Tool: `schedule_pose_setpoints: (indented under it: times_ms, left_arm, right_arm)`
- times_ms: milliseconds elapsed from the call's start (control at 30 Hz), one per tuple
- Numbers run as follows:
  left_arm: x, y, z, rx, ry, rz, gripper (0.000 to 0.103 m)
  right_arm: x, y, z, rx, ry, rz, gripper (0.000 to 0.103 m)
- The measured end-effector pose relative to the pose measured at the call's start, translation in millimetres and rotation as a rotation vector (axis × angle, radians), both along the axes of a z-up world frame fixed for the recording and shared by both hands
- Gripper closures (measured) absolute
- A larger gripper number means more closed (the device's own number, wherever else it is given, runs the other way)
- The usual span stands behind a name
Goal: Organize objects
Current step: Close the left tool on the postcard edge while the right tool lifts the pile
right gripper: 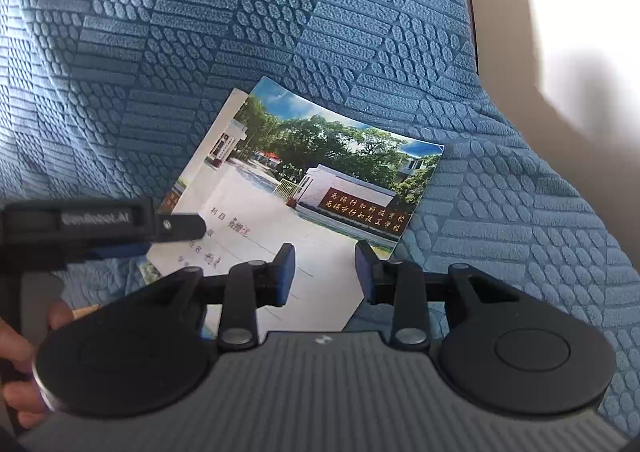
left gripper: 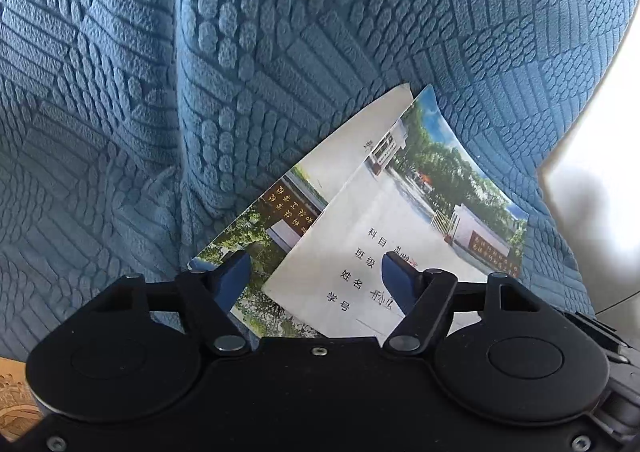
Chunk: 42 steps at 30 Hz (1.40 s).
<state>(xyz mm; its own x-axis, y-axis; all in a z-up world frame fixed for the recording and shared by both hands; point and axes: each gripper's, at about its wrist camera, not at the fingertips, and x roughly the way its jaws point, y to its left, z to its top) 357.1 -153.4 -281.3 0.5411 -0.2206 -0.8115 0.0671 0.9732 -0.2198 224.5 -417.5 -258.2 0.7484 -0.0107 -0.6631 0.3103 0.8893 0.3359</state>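
The left gripper stands wide, jaws parted over the near edges of two notebooks — nothing pinched. The right gripper stands narrower, open above the top notebook, which lies skewed across the lower notebook. Both rest on a blue textured sofa cover, with bare fabric all around them.

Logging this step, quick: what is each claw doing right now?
Left claw: open, above the upper notebook, nothing gripped.
Right claw: open, over the same notebook's near edge, nothing gripped.
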Motion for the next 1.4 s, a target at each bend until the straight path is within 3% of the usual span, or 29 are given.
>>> schedule_pose_setpoints:
  times_ms: [33, 100, 167, 267, 300, 367, 433, 533, 667, 767, 867, 1000, 1067, 1133, 1200, 1400]
  left_arm:
    - [-0.5, 0.2, 0.0, -0.010, -0.002, -0.006, 0.048]
    - [-1.7, 2.9, 0.5, -0.034, -0.002, -0.005, 0.048]
    - [-2.3, 9.2, 2.3, -0.064, 0.007, 0.008, 0.063]
    - [-3.2, 25.4, 8.6, -0.148, 0.015, 0.024, 0.082]
    - [-3.6, 30.7, 10.5, -0.186, 0.015, 0.013, 0.084]
    - [-7.5, 39.0, 17.0, -0.297, -0.001, -0.030, 0.085]
    - [-10.9, 40.6, 23.5, -0.350, -0.020, -0.088, 0.085]
    - [-10.3, 31.5, 26.6, -0.301, -0.016, -0.142, 0.085]
    - [-2.6, 14.8, 18.9, -0.160, 0.036, -0.165, 0.086]
    - [2.5, 12.4, 10.3, -0.180, 0.095, -0.133, 0.097]
    - [-0.6, 19.4, 18.6, -0.249, 0.095, -0.036, 0.099]
    - [-11.2, 12.5, 35.8, -0.317, 0.079, 0.000, 0.101]
    - [-15.8, 8.5, 44.6, -0.328, 0.081, 0.004, 0.102]
    - [-19.0, 3.9, 52.0, -0.338, 0.079, 0.014, 0.102]
    - [-22.9, -0.3, 57.6, -0.346, 0.081, 0.037, 0.102]
    - [-43.2, -8.0, 73.8, -0.437, 0.073, 0.126, 0.102]
  right_arm:
    - [-0.3, 0.0, -0.3, 0.002, -0.003, 0.000, 0.068]
    - [-0.9, 0.3, -1.3, 0.001, -0.011, -0.001, 0.068]
    - [-1.0, -0.2, -1.0, 0.007, -0.012, -0.007, 0.068]
    - [-3.8, -5.6, -1.3, 0.041, -0.019, -0.037, 0.068]
    - [-4.5, -8.5, -1.6, 0.064, -0.022, -0.049, 0.068]
    - [-6.6, -14.6, -3.2, 0.116, -0.030, -0.070, 0.068]
    - [-9.7, -22.2, -5.2, 0.192, -0.045, -0.098, 0.067]
    - [-13.7, -35.2, -10.4, 0.302, -0.063, -0.138, 0.067]
    - [-18.1, -45.3, -13.7, 0.375, -0.077, -0.169, 0.067]
    - [-19.7, -52.3, -14.3, 0.435, -0.085, -0.186, 0.064]
    - [-23.1, -57.6, -12.5, 0.524, -0.100, -0.191, 0.064]
    - [-44.8, -66.2, -4.3, 0.600, -0.169, -0.224, 0.064]
    - [-54.1, -69.9, -4.7, 0.671, -0.186, -0.227, 0.059]
    - [-65.1, -68.1, -5.9, 0.744, -0.204, -0.224, 0.032]
    - [-78.4, -61.7, -9.5, 0.833, -0.236, -0.240, 0.019]
    - [-93.6, -46.5, -19.2, 1.081, -0.234, -0.245, 0.018]
